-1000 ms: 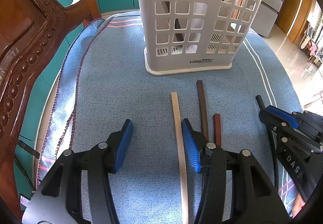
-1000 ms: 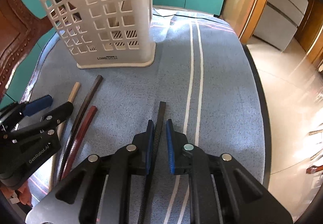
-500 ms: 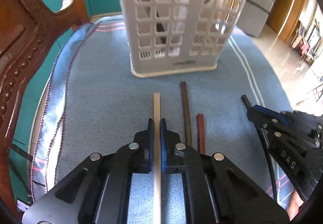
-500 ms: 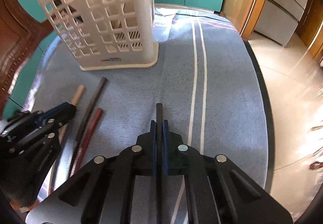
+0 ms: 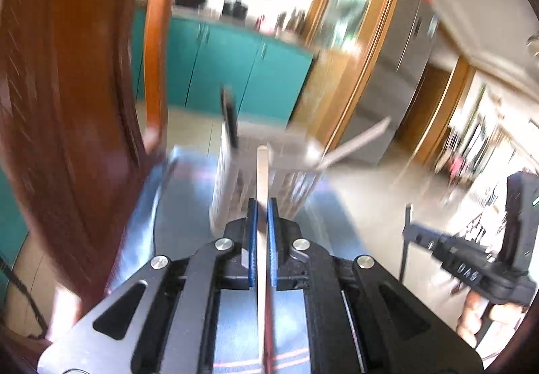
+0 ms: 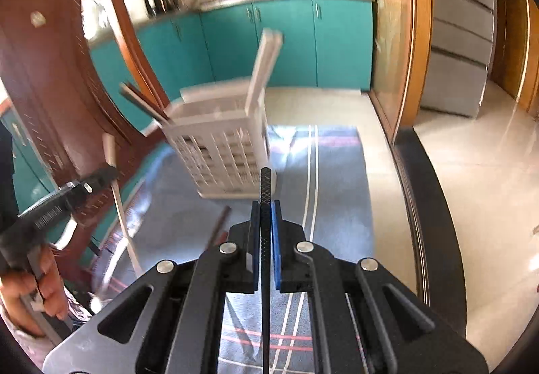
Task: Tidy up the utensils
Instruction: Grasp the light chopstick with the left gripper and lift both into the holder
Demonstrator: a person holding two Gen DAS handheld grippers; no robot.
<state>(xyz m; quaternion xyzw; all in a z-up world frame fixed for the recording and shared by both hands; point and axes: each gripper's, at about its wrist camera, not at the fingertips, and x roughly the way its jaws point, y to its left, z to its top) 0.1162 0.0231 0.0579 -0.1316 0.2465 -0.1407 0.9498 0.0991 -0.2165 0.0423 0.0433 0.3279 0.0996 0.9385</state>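
The left gripper point(image 5: 262, 215) has its fingers pinching a pale wooden chopstick point(image 5: 262, 172), which juts forward past the blue pads toward the white slotted utensil basket point(image 6: 222, 151). The right gripper point(image 6: 265, 215) has its fingers pressed onto a black textured chopstick point(image 6: 265, 185) that likewise sticks out ahead, its tip in line with the basket's lower wall in the right wrist view. Both sticks are clear of the blue cloth point(image 6: 337, 205) covering the desk, and the basket stands upright on that cloth, well ahead of both tools, with several long utensils already leaning out of its top. Two more sticks, a dark brown one point(image 6: 220, 222) and a reddish one beside it, lie on the cloth between the grippers and the basket. The chief risk now is the narrow grip: each chopstick is held at one spot along a thin shaft, so a quick swing could let it pivot or slide between the pads and miss the basket's mouth. The utensils leaning in the basket could also block or deflect an incoming tip, and a push against the light plastic wall might tip or shove it. With both hands heading to the same opening, the two tools could collide. Heavy blur in the left view hides the basket's rim.
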